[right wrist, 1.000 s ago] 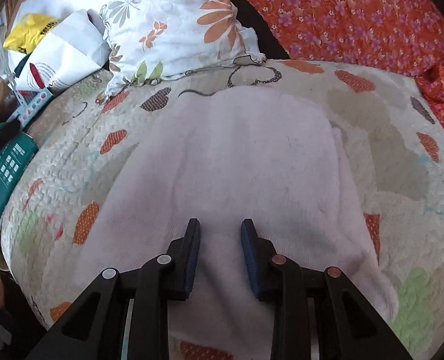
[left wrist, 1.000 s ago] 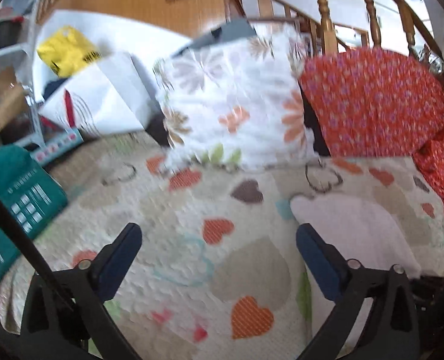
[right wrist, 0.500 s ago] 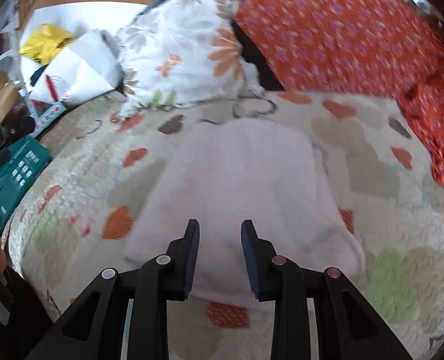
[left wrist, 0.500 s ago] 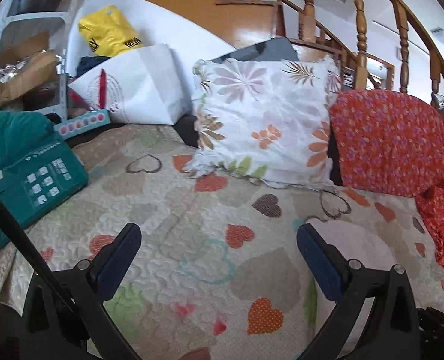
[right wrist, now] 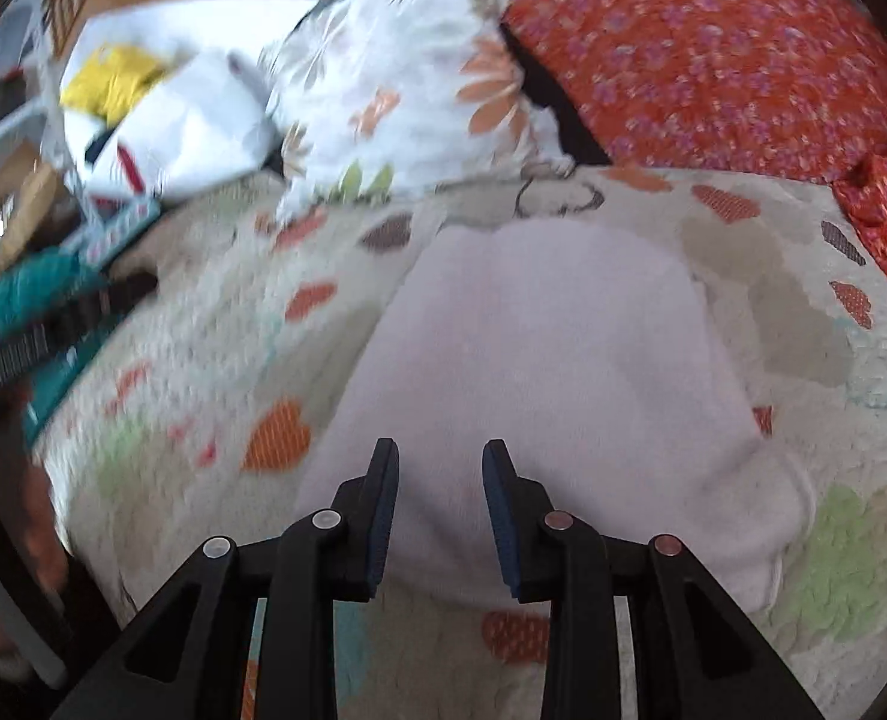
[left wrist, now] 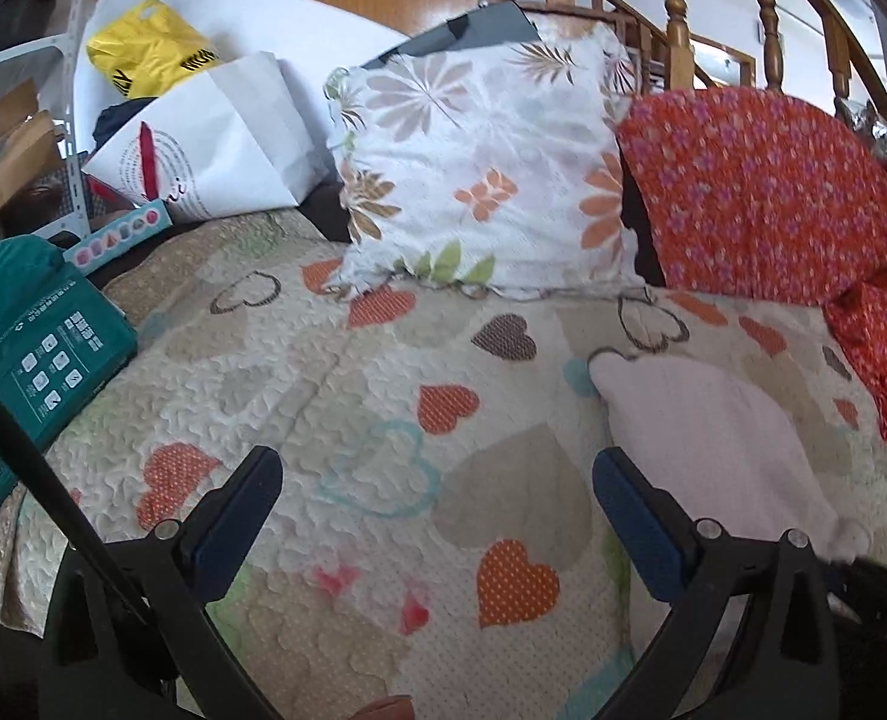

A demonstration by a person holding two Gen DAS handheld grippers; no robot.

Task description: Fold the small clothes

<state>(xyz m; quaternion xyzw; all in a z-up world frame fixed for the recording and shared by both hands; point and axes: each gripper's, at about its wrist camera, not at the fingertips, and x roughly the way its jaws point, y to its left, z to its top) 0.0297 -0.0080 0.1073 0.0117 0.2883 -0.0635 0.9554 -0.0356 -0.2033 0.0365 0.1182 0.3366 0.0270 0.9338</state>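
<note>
A pale pink folded garment (right wrist: 551, 360) lies flat on the heart-patterned quilt (right wrist: 215, 324). It also shows at the right of the left wrist view (left wrist: 713, 438). My right gripper (right wrist: 440, 462) hovers above the garment's near edge, jaws partly open with a narrow gap and nothing between them. My left gripper (left wrist: 437, 474) is wide open and empty above the quilt (left wrist: 335, 360), to the left of the garment.
A floral white cushion (left wrist: 479, 162) and a red flowered cushion (left wrist: 761, 192) lean at the back. A teal box (left wrist: 47, 360), a white paper bag (left wrist: 215, 144) and a yellow bag (left wrist: 143, 54) sit at the left. A wooden stair railing (left wrist: 677, 12) stands behind.
Both grippers have pulled back and up from the quilt. The garment lies where it was. The jaws of both grippers keep the same opening.
</note>
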